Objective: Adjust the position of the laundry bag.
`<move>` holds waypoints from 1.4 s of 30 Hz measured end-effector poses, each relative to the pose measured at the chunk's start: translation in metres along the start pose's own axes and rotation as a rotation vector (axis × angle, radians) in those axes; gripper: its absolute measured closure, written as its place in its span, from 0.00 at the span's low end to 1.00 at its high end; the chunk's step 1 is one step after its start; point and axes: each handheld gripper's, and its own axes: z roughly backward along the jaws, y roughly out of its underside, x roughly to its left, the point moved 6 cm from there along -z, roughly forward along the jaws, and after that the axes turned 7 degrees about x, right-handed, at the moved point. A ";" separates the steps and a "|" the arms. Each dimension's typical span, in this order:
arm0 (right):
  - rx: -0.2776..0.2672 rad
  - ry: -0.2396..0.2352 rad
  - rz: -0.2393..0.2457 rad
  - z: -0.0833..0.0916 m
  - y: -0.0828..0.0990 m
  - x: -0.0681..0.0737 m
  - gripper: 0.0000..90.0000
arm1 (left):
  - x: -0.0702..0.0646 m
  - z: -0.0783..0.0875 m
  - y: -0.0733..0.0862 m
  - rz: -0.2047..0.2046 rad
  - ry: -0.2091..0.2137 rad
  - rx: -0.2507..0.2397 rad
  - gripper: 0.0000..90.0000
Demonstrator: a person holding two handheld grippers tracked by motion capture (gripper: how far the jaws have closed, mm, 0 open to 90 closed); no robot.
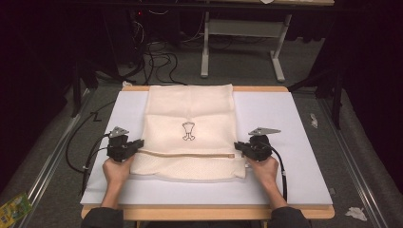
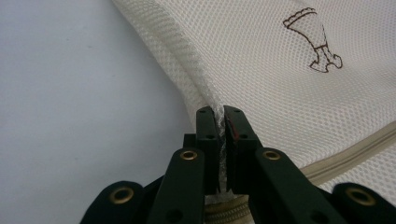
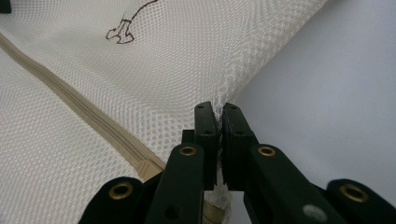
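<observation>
Both grippers clamped on side edges of a cream mesh laundry bag (image 1: 190, 130), flat at centre of white table top (image 1: 294, 180).

Left gripper (image 1: 138, 145), lower left of high view: jaws pinched tight on bag's left edge, mesh squeezed betw. them in left gripper view, w/ zipper (image 1: 185, 154) end just below. Right gripper (image 1: 237, 146), lower right: same, shut on bag's right edge nr zipper. Small dark printed figure (image 1: 188, 130) sits mid-bag, above zipper. Bag's far end reaches table's top edge; near end stops short of bottom edge. Bare white surface to left, right & along bottom of bag. A hand (image 1: 116, 168) holds each gripper from below.
</observation>
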 end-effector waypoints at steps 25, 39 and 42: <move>-0.022 0.021 -0.033 0.016 0.009 -0.018 0.97 | -0.018 -0.006 -0.009 -0.009 0.061 -0.020 0.95; -0.037 0.046 -0.063 0.029 0.014 -0.032 0.97 | -0.034 -0.015 -0.018 -0.035 0.084 -0.027 0.95; -0.042 0.051 -0.067 0.032 0.016 -0.034 0.97 | -0.038 -0.015 -0.020 -0.047 0.085 -0.025 0.95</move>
